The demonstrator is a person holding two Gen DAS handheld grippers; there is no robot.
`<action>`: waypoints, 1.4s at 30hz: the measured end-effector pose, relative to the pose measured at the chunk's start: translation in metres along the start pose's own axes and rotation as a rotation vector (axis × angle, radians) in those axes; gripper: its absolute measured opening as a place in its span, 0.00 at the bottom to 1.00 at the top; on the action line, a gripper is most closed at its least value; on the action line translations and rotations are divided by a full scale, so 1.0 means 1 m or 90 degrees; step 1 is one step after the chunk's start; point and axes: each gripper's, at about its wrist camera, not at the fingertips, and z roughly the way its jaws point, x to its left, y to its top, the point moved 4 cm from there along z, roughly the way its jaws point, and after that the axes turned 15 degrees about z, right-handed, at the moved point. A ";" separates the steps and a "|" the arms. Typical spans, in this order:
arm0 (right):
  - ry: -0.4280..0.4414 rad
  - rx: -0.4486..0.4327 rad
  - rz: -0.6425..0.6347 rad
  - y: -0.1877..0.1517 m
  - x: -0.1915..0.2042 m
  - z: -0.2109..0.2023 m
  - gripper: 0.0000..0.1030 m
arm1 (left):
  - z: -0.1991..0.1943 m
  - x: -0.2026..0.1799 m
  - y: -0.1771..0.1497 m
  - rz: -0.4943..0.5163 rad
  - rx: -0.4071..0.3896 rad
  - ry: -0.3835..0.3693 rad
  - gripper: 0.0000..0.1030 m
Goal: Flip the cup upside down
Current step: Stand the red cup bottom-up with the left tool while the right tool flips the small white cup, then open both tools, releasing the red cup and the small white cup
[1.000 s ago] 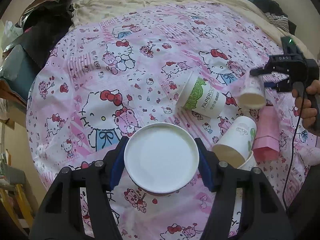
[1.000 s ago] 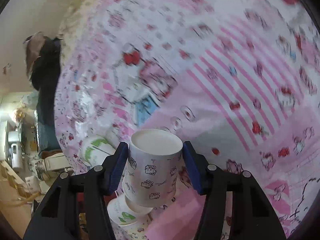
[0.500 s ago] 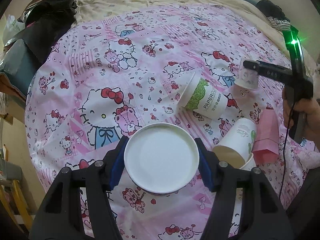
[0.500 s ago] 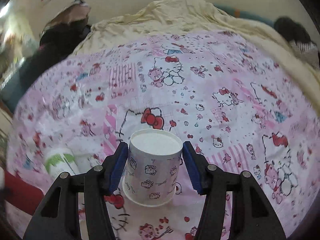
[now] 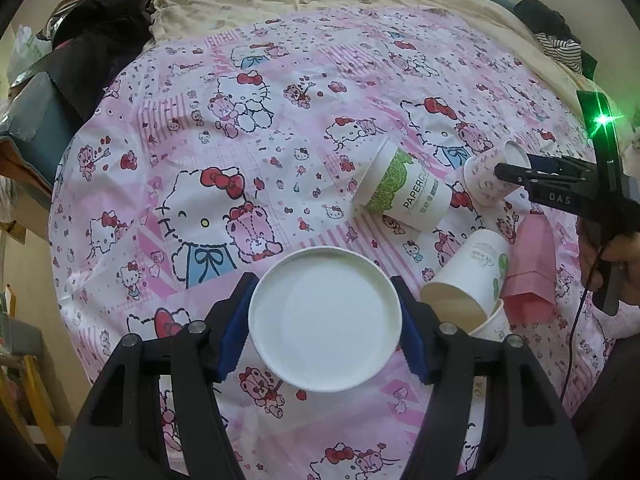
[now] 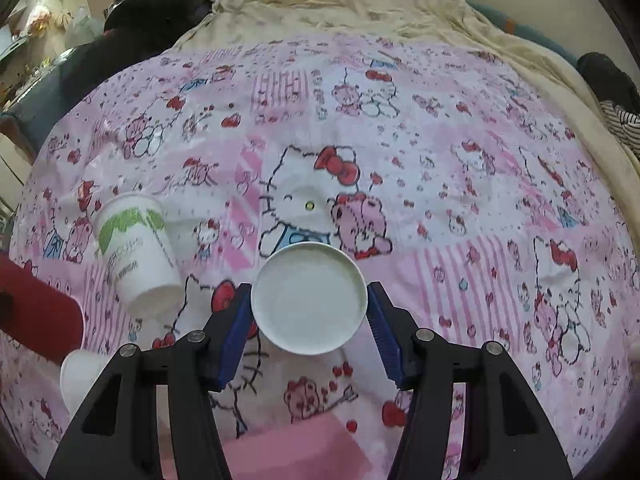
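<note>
In the left wrist view my left gripper (image 5: 324, 328) is shut on a white paper cup (image 5: 325, 320) held bottom end toward the camera, over the Hello Kitty sheet (image 5: 240, 160). My right gripper (image 5: 516, 170) shows at the right edge, on a small patterned cup (image 5: 490, 178). In the right wrist view my right gripper (image 6: 310, 316) holds that small cup (image 6: 311, 298), bottom toward the camera; the right finger stands slightly off the cup rim.
A green-printed paper cup (image 5: 404, 190) lies on its side, also in the right wrist view (image 6: 134, 252). A white cup (image 5: 468, 276) lies tipped over another cup beside a pink paper bag (image 5: 530, 276). Dark bags (image 5: 80, 60) sit at the left edge.
My right gripper swung round with the small cup and came down toward the sheet, so the cup's bottom now faces the camera. My left gripper held still with its cup.
</note>
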 end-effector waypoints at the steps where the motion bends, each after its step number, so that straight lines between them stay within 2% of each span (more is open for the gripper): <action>1: 0.002 0.002 0.005 -0.001 -0.001 -0.001 0.58 | 0.002 0.000 -0.001 0.000 0.005 0.001 0.61; 8: 0.013 0.007 0.036 0.006 -0.002 0.004 0.59 | 0.008 0.002 -0.004 -0.015 0.024 -0.013 0.63; 11: 0.005 0.044 0.017 0.006 0.001 0.008 0.58 | 0.006 0.004 -0.003 -0.020 0.018 -0.017 0.63; 14: 0.027 0.104 0.018 0.000 0.003 0.004 0.57 | 0.003 0.004 0.000 -0.018 0.011 -0.015 0.63; 16: 0.035 0.111 0.003 -0.003 0.007 -0.002 0.57 | 0.003 0.004 0.001 -0.017 0.009 -0.017 0.63; 19: 0.017 0.132 -0.013 -0.009 0.009 0.004 0.57 | 0.004 0.003 0.002 -0.013 0.009 -0.012 0.63; 24: 0.010 0.110 -0.019 -0.007 0.013 0.010 0.58 | 0.001 0.003 0.001 -0.017 0.002 -0.003 0.63; 27: 0.016 0.119 -0.013 -0.009 0.011 0.012 0.61 | 0.003 0.003 0.000 -0.024 0.006 -0.011 0.65; 29: 0.028 0.122 -0.014 -0.009 0.012 0.011 0.72 | 0.003 0.002 0.000 -0.024 0.005 -0.016 0.68; 30: 0.034 0.119 -0.016 -0.008 0.012 0.009 0.82 | 0.002 0.002 0.000 -0.022 0.000 -0.018 0.68; 31: 0.037 0.114 -0.016 -0.007 0.013 0.007 0.88 | 0.000 0.001 0.000 -0.021 -0.005 -0.019 0.68; 33: 0.047 0.105 -0.014 -0.004 0.015 0.001 0.88 | -0.003 0.002 0.001 -0.023 -0.010 -0.015 0.69; 36: 0.057 0.097 -0.005 0.000 0.015 -0.006 0.88 | -0.007 0.005 0.001 -0.038 -0.015 -0.018 0.75; 42: 0.061 0.079 0.010 0.004 0.010 -0.024 0.88 | -0.023 0.008 -0.005 -0.064 -0.033 -0.013 0.75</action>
